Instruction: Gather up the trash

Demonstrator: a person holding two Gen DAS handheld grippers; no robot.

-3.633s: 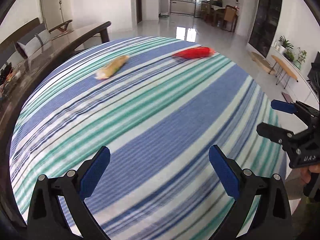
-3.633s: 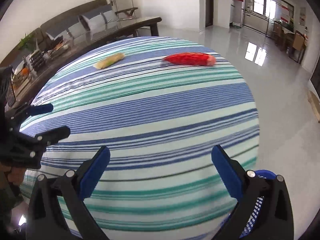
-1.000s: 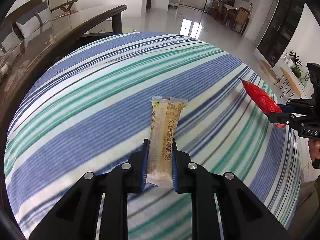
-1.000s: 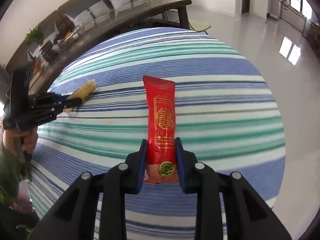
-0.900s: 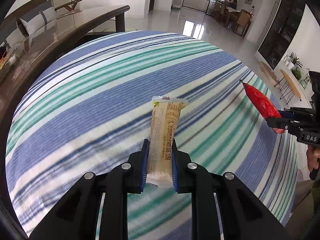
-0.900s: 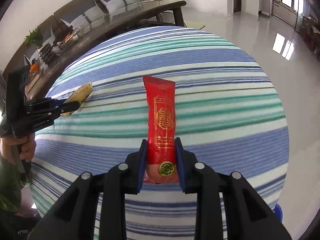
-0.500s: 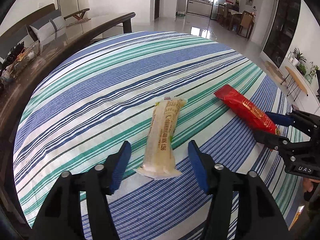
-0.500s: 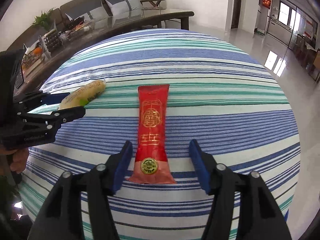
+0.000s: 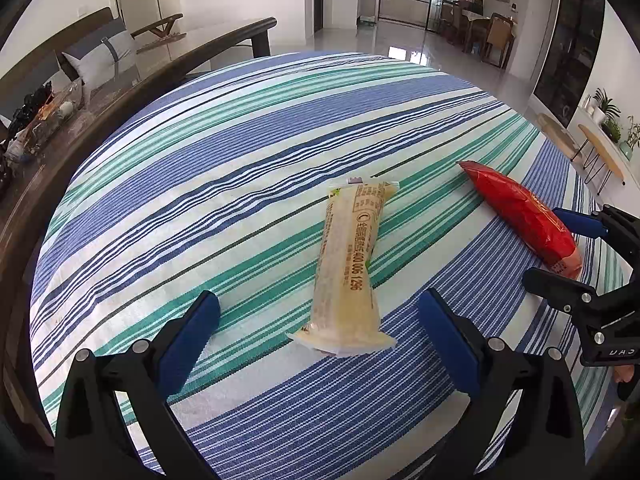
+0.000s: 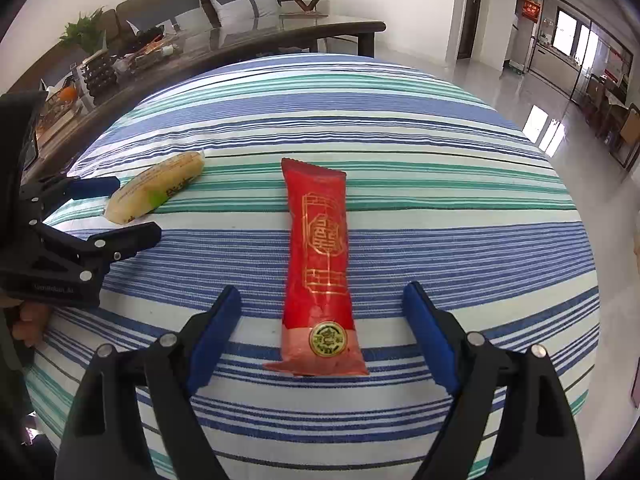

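Striped cloth (image 9: 248,168) covers the table under both tongs. Left gripper (image 9: 320,320) jaws have just been opening and stand spread, blue pads clear of the yellow wrapper (image 9: 350,264), which lies flat on the cloth between them, its near end between the tips, pointing away. Right gripper (image 10: 322,320) jaws have just been opening too, spread wide, the red wrapper (image 10: 320,256) lying flat between its pads, untouched. Red wrapper sits just right of the left gripper. Beyond the cloth: dark wooden table (image 10: 280,36), sofa (image 10: 192,4), glossy floor (image 9: 420,46).
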